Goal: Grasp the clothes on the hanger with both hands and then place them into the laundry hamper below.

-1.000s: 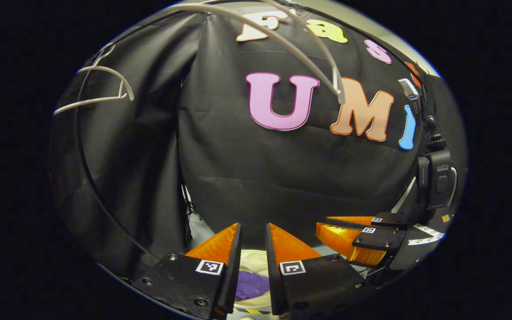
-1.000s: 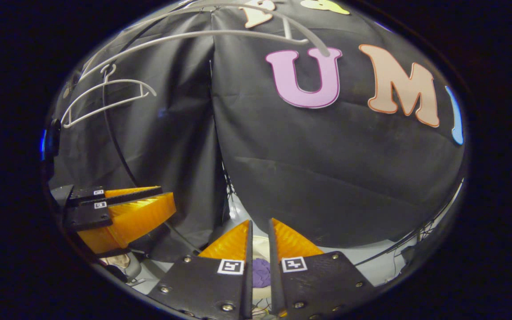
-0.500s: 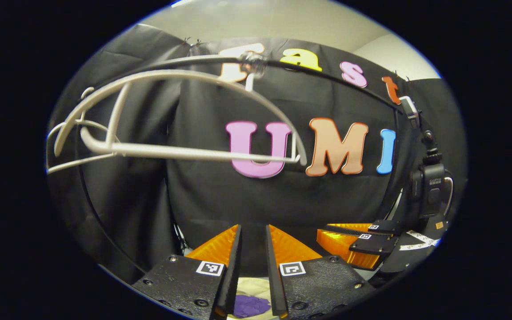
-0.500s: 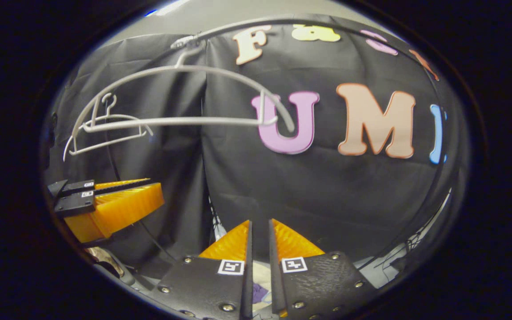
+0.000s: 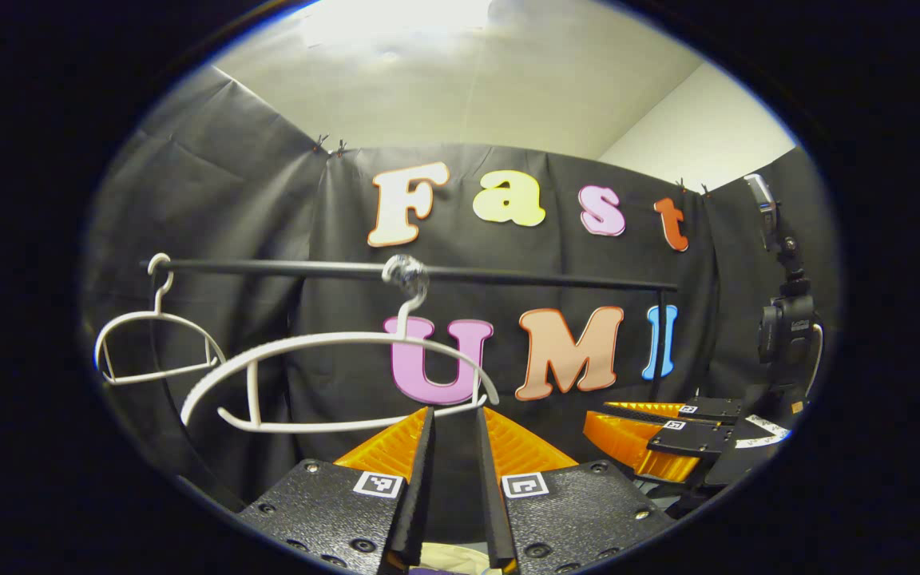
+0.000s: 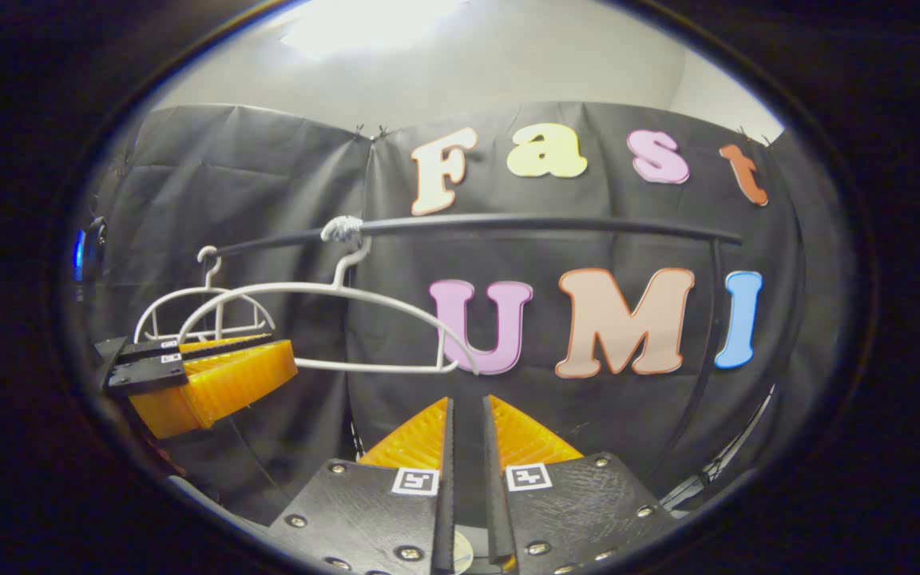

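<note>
left gripper (image 5: pixel 454 447): fingers close together, narrow slot between them, nothing in it.
right gripper (image 6: pixel 466 435): same, fingers nearly together, pinching nothing. Also seen at the right of the left gripper view (image 5: pixel 644 435).
rail (image 5: pixel 508 276): black bar running left to right, above and beyond both grippers.
near hanger (image 5: pixel 332 383): bare, hooked at mid-rail, long axis roughly along the rail, its right tip just over the left gripper's fingertips.
far hanger (image 5: pixel 152 347): bare too, at the rail's left end.
clothes: none on either hanger. A sliver of purple at the bottom edge between the left fingers, too small to call; likely the garment, below.
hamper (image 5: pixel 440 553): a pale strip low between the left fingers, probably its rim, so straight down from the grippers.
key relation: both grippers level with the hangers, left one nearer the near hanger; the task's thing lies below, not ahead.
status: looks done, judging by bare hangers and both grippers holding nothing.
</note>
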### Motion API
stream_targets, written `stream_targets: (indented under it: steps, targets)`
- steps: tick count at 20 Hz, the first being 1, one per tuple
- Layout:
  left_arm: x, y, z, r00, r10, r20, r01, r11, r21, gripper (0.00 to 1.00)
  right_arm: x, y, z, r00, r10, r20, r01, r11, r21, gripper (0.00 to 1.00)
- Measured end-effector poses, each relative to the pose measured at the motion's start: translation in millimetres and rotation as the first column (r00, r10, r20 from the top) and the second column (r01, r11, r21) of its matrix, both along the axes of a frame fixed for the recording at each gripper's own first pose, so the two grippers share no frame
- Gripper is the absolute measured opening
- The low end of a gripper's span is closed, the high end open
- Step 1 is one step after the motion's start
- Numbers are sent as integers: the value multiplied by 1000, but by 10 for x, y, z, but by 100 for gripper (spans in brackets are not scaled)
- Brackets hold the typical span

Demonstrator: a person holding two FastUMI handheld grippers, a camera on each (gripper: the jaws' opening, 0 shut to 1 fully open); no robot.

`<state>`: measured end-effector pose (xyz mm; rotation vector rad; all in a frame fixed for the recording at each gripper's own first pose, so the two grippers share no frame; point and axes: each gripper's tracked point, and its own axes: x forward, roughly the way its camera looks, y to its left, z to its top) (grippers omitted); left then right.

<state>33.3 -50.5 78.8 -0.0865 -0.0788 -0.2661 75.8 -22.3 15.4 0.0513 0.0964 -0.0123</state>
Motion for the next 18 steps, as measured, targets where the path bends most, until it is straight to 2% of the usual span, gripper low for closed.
stream_targets:
  steps: [2, 3, 4, 5, 8, 11, 16, 17, 18]
  targets:
    - [-56, -5, 150, 1000, 6, 24, -6, 1000, -2, 31, -132, -14, 218, 999, -12, 44, 12, 1000, 3, 18]
    - [-100, -11, 212, 999, 0, 35, 0, 1000, -9, 31, -148, -24, 309, 998, -21, 67, 21, 1000, 5, 23]
    - [-135, -52, 261, 999, -8, 44, 8, 1000, -16, 44, -195, -51, 408, 996, -30, 88, 30, 1000, 7, 29]
    - [-161, -58, 299, 999, -8, 52, 9, 1000, -21, 58, -232, -62, 463, 994, -38, 107, 37, 999, 10, 43]
    - [-213, -32, 359, 997, 6, 73, -4, 1000, -15, 98, -355, -84, 589, 990, -56, 133, 53, 998, 23, 70]
    - [-238, -7, 403, 996, 16, 87, -16, 1000, -11, 97, -391, -145, 633, 987, -77, 143, 72, 997, 38, 98]
    - [-248, 10, 425, 996, 21, 92, -20, 1000, -14, 96, -431, -175, 610, 987, -92, 132, 86, 995, 47, 98]
    - [-242, 13, 427, 996, 21, 91, -20, 1000, -13, 96, -433, -171, 601, 987, -93, 128, 87, 995, 50, 94]
    - [-235, 14, 423, 996, 21, 90, -20, 1000, -13, 96, -428, -170, 600, 988, -93, 126, 87, 995, 51, 94]
